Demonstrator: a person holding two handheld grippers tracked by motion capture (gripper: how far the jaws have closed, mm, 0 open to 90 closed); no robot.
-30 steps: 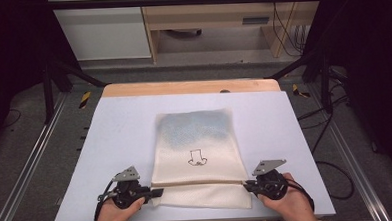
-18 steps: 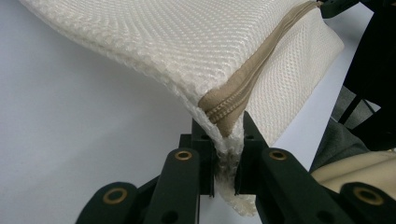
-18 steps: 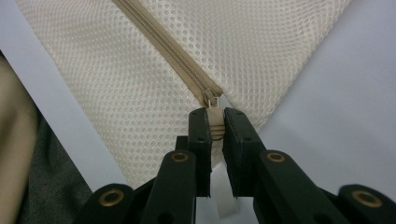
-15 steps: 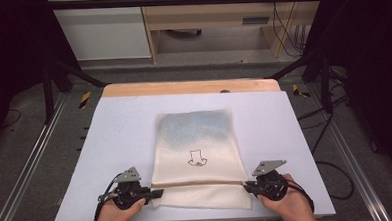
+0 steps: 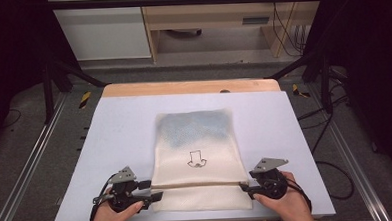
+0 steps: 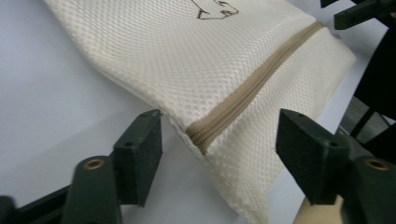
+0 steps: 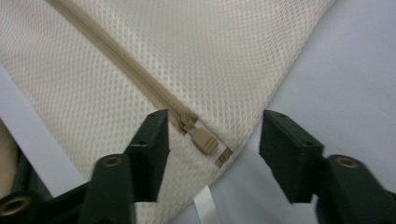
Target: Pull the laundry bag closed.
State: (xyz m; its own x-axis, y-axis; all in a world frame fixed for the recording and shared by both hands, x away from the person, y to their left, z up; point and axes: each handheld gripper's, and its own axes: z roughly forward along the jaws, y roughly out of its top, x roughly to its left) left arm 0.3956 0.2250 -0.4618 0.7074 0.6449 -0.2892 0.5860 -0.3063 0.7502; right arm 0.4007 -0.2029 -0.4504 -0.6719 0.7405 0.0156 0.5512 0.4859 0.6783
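Note:
A cream mesh zip bag (image 5: 198, 155) with a small printed drawing lies flat on the table, its tan zipper (image 5: 197, 185) running across near the front edge. My left gripper (image 5: 155, 190) is open at the bag's left edge; in the left gripper view the zipper's end (image 6: 201, 137) lies between its jaws (image 6: 217, 149). At the bag's right edge my right gripper (image 5: 243, 187) is open. The zipper pull tab (image 7: 205, 141) sits between the jaws (image 7: 212, 140) in the right gripper view. Neither gripper holds anything.
The bag rests on a pale mat (image 5: 110, 144) over a wooden table (image 5: 183, 87). Metal rails (image 5: 31, 162) run along both sides. Cabinets and cables stand beyond the far edge.
Both grippers have crept slightly inward toward the bag's edges; the bag has not moved.

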